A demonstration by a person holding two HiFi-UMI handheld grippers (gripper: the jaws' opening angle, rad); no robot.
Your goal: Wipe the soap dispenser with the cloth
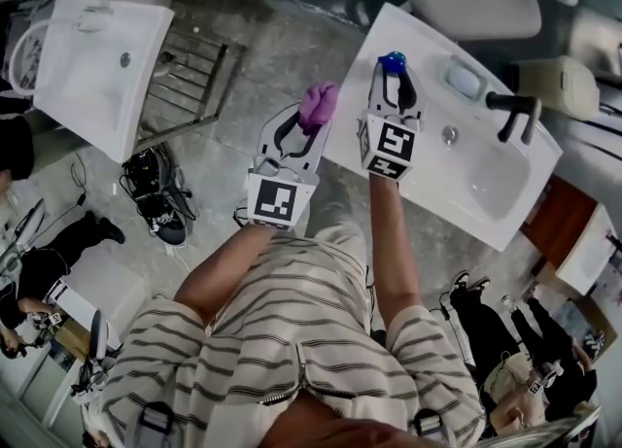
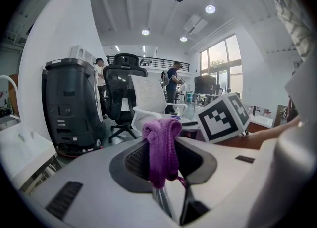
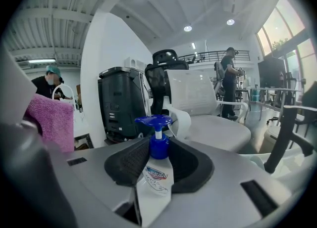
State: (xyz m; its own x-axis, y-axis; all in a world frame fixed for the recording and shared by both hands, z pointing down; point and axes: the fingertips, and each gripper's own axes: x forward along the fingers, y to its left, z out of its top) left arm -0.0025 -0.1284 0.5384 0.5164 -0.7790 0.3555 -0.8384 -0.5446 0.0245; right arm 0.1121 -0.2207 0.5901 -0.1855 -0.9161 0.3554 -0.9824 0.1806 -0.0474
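A clear soap dispenser (image 3: 155,175) with a blue pump top (image 1: 392,61) stands between the jaws of my right gripper (image 1: 393,82), which is shut on it and holds it upright over the near left corner of the white sink (image 1: 491,184). A purple cloth (image 2: 162,149) hangs bunched from my left gripper (image 1: 313,120), shut on it, just left of the dispenser and over the floor. In the right gripper view the cloth (image 3: 52,120) shows at the left edge, apart from the bottle.
The sink carries a black tap (image 1: 515,111) and a soap dish (image 1: 465,77). A second white basin (image 1: 97,67) lies at far left with a metal rack (image 1: 194,77) beside it. Office chairs (image 2: 121,93) and a dark bin (image 2: 67,103) stand ahead. People stand in the background.
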